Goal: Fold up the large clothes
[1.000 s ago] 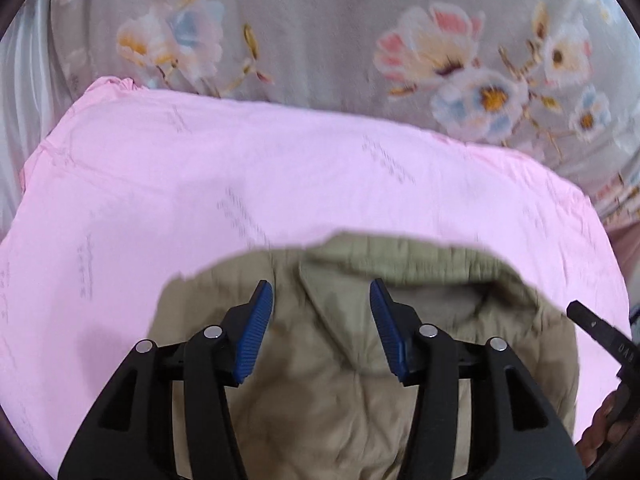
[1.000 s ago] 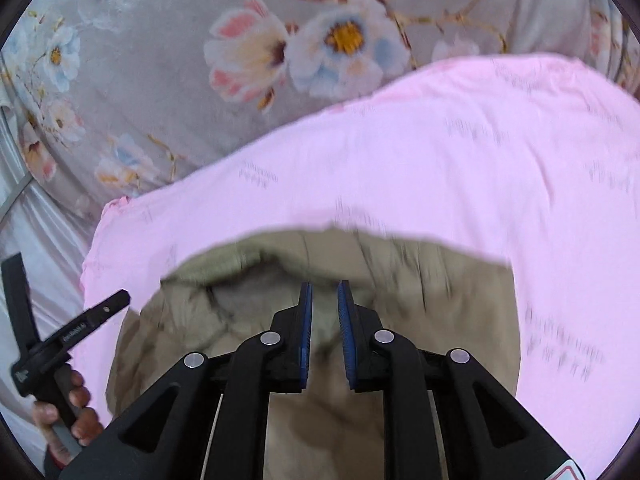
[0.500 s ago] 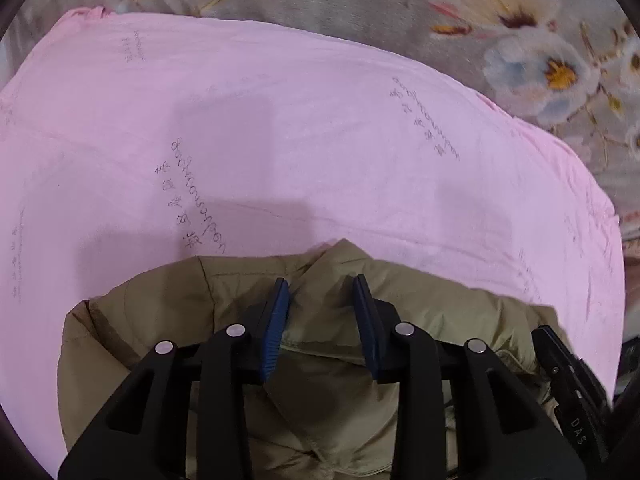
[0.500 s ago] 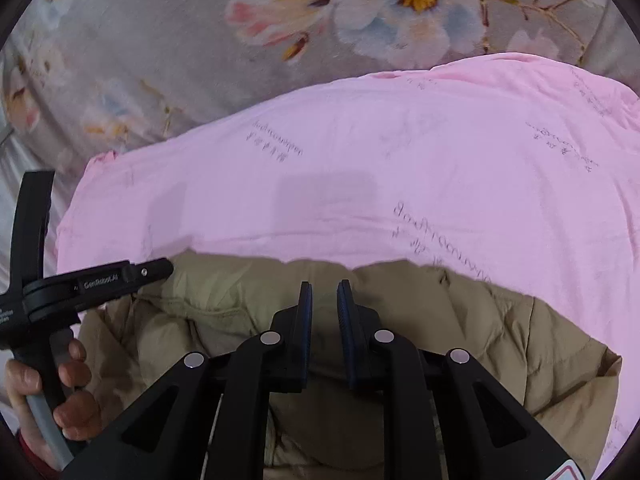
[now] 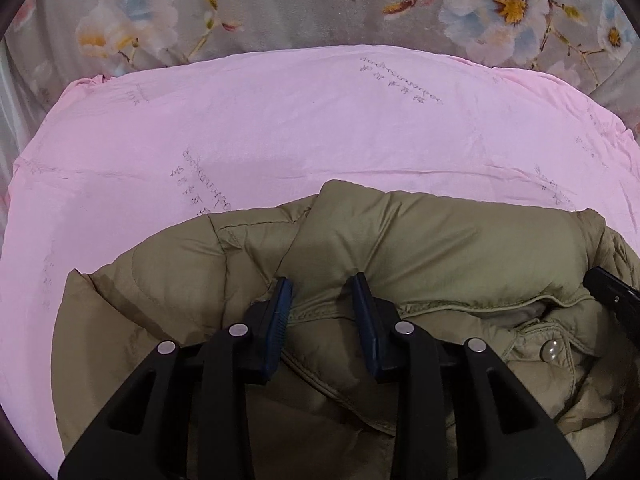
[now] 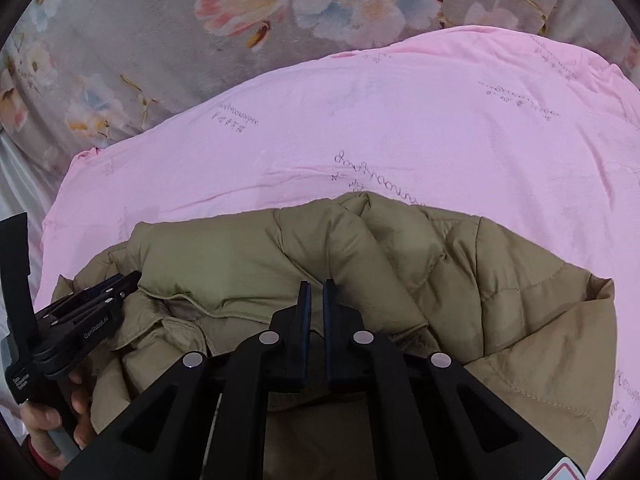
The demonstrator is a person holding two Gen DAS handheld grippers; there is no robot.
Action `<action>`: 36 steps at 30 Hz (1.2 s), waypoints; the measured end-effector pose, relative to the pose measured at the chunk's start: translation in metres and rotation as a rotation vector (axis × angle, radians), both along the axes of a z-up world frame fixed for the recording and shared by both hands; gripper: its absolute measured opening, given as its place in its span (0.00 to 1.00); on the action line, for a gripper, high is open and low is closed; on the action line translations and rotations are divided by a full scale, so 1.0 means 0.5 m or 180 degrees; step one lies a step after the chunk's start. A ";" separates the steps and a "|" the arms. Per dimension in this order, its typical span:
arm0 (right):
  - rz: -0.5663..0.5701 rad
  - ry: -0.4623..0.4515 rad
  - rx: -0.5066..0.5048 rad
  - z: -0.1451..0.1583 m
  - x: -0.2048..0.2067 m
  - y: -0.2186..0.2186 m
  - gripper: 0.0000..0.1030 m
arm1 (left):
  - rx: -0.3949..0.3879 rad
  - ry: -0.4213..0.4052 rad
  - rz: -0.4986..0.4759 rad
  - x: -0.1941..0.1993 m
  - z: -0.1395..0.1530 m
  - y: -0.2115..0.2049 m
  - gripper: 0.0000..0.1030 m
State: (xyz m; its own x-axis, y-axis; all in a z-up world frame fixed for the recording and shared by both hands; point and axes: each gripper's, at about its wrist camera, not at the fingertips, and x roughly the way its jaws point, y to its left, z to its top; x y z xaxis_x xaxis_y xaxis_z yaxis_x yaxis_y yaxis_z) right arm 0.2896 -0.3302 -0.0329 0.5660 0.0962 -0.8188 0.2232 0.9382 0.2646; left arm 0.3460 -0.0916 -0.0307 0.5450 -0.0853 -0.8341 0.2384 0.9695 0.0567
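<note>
An olive quilted puffer jacket [image 5: 440, 240] lies bunched on a pink sheet [image 5: 280, 120]. My left gripper [image 5: 322, 300] is shut on a thick fold near its collar, the blue pads pressing into the fabric from both sides. A snap button [image 5: 550, 350] shows to the right of it. In the right wrist view, my right gripper [image 6: 316, 300] has its jaws drawn to a narrow slit, pinching a thin edge of the jacket [image 6: 240, 256]. The left gripper [image 6: 132, 280] reaches onto the jacket from the left, held by a hand [image 6: 44, 428].
The pink sheet [image 6: 400, 120] spreads beyond the jacket on all far sides. A grey floral blanket [image 5: 300, 0] lies behind it, and shows again [image 6: 120, 40] at the upper left. The tip of the right gripper [image 5: 608, 292] pokes in at the right edge.
Both grippers have come down with the jacket, which has gone from hanging to resting bunched on the pink sheet. The left jaws narrowed onto the fold.
</note>
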 end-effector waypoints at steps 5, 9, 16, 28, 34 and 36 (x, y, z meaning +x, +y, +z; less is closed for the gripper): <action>0.0025 0.0011 -0.0281 -0.011 0.002 0.030 0.01 | 0.0106 -0.0141 0.0010 -0.009 -0.003 -0.008 0.30; 0.0029 0.0008 -0.0442 -0.013 0.006 0.043 0.01 | 0.0138 -0.0186 0.0014 -0.012 -0.005 -0.010 0.30; 0.0048 0.0028 -0.0734 -0.013 0.010 0.063 0.02 | 0.0190 -0.0220 0.0021 -0.015 -0.006 -0.014 0.30; 0.0067 0.0033 -0.0802 -0.013 0.015 0.070 0.04 | 0.0227 -0.0238 0.0033 -0.015 -0.008 -0.018 0.30; 0.0066 0.0035 -0.0806 -0.013 0.015 0.070 0.04 | 0.0263 -0.0233 0.0033 -0.015 -0.008 -0.020 0.30; 0.0066 0.0036 -0.0811 -0.013 0.015 0.070 0.04 | 0.0278 -0.0236 0.0031 -0.015 -0.009 -0.021 0.30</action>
State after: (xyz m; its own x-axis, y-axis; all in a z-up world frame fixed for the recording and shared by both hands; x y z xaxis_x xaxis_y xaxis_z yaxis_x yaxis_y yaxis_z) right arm 0.2972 -0.2954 -0.0392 0.5567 -0.1024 -0.8244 0.2048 0.9787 0.0168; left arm 0.3386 -0.1022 -0.0353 0.6060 -0.0085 -0.7954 0.2209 0.9624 0.1581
